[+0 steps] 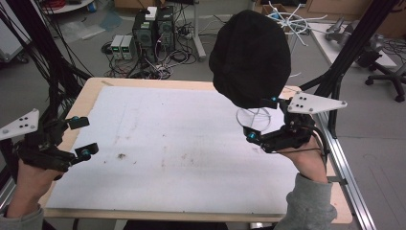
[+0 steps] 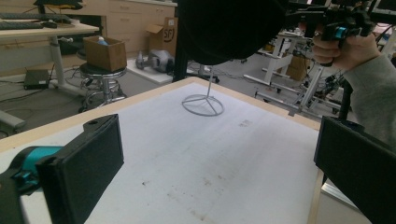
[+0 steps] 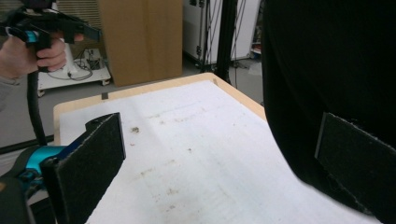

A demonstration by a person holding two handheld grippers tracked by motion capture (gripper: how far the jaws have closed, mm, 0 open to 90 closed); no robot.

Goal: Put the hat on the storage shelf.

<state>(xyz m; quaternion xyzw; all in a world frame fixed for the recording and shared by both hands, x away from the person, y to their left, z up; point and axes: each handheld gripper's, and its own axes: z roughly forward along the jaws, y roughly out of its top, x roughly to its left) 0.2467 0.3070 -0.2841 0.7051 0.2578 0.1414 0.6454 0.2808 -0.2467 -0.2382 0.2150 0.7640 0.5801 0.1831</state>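
A black knit hat [image 1: 250,55] sits on a white wire stand [image 1: 253,117] at the table's far right; in the left gripper view the hat [image 2: 229,28] hangs over the stand's ring base [image 2: 203,105]. My right gripper [image 1: 262,118] is open just below and to the right of the hat. In the right gripper view one jaw of that gripper [image 3: 219,163] lies in front of the hat's black cloth [image 3: 327,56], the other well clear of it. My left gripper [image 1: 85,136] stands open and holds nothing at the table's left edge, also seen as [image 2: 219,172].
A stained white mat [image 1: 167,143] covers the wooden table. Black frame poles [image 1: 352,43] and a metal rail [image 1: 347,172] run along the right side. Computers and cables [image 1: 153,33] lie on the floor beyond the far edge. More black poles [image 1: 28,52] stand at the left.
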